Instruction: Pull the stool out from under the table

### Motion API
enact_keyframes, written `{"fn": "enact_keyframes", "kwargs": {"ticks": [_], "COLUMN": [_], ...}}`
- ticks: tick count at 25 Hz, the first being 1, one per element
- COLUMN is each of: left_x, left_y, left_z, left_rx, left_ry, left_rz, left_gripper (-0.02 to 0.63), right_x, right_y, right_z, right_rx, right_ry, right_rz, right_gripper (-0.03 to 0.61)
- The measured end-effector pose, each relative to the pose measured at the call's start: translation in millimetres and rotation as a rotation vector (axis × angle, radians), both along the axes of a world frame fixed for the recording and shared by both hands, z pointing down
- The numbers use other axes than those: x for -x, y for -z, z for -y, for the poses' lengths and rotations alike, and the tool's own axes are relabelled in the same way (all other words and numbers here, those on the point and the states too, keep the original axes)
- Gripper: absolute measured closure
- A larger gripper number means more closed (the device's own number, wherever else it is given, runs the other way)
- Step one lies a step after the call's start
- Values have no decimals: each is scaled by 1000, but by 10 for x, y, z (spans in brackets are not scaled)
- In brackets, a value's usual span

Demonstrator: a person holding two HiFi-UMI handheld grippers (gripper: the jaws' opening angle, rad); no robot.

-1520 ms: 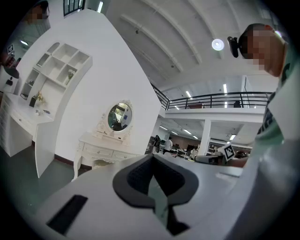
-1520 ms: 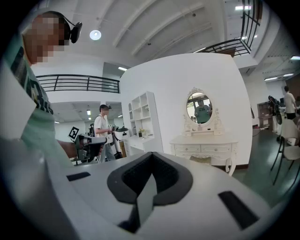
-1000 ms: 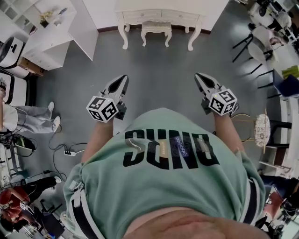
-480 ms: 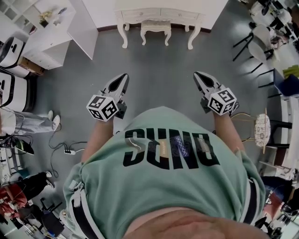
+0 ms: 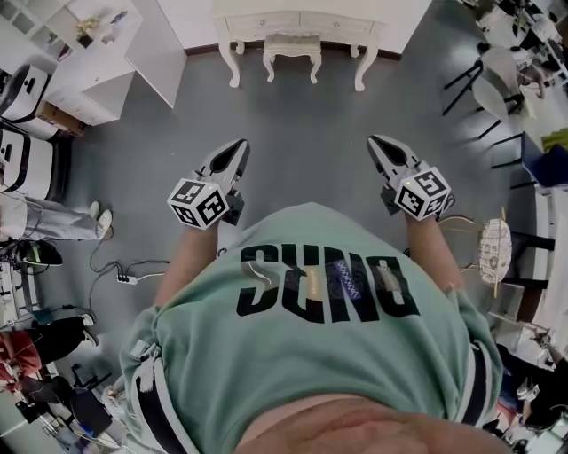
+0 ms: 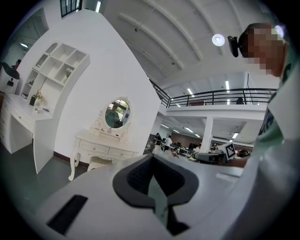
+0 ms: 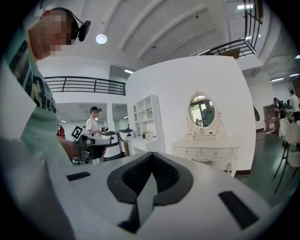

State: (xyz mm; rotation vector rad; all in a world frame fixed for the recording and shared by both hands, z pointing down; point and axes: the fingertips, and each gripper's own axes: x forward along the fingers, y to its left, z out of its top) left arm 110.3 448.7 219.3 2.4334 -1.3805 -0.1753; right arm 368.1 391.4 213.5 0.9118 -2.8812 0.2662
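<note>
A white dressing table (image 5: 293, 19) with curved legs stands against the far wall. A small cream stool (image 5: 291, 49) is tucked between its legs. Both are far ahead across grey floor. My left gripper (image 5: 238, 146) and right gripper (image 5: 376, 142) are held side by side in front of the person's chest, pointing toward the table, both shut with nothing between the jaws. In the left gripper view the table (image 6: 101, 145) with its oval mirror and the stool (image 6: 99, 162) show beyond the left gripper (image 6: 152, 157). The right gripper view shows the table (image 7: 206, 147) past the right gripper (image 7: 151, 154).
A white shelf unit (image 5: 98, 62) and white machines (image 5: 27, 89) line the left side. A person's legs (image 5: 53, 220) and a power strip with cable (image 5: 124, 277) are on the floor at left. Chairs (image 5: 497, 80) and a gold wire stool (image 5: 495, 248) stand at right.
Both grippers keep almost the same pose, and the left one has edged slightly right. The table sits a little higher in the head view. The person at the left has shifted toward the frame's edge.
</note>
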Motion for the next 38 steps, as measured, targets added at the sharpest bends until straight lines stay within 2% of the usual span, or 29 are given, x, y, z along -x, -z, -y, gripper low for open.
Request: {"fn": "enact_keyframes", "kwargs": {"ticks": [4, 7, 10, 14, 21, 29, 34, 38], "left_x": [-246, -279, -156, 104, 894, 1963, 2344, 2344], "left_y": [-43, -100, -168, -306, -487, -147, -38, -67], "left_z": [25, 58, 153, 525, 1684, 3228, 3983, 4401], "left_rx": [13, 28, 42, 63, 60, 36, 27, 40], "left_ry": [-7, -4, 7, 12, -55, -165, -176, -183], "left_rz": [10, 9, -3, -39, -50, 0, 4, 10], "left_gripper": [615, 615, 615, 615, 615, 615, 615, 615], "right_x": [-149, -158, -40, 212, 999, 2097, 2420, 2407], "right_y": [-22, -91, -154, -229, -329, -64, -26, -79], "right_z": [22, 89, 188, 529, 1567, 2855, 3478, 3848], "right_rx": [-8, 9, 17, 26, 36, 24, 25, 46], "right_ry": [29, 39, 58, 65, 9, -66, -92, -107], "right_rz": [-9, -7, -18, -34, -43, -26, -24, -19], "right_gripper": [589, 589, 589, 589, 589, 589, 589, 589]}}
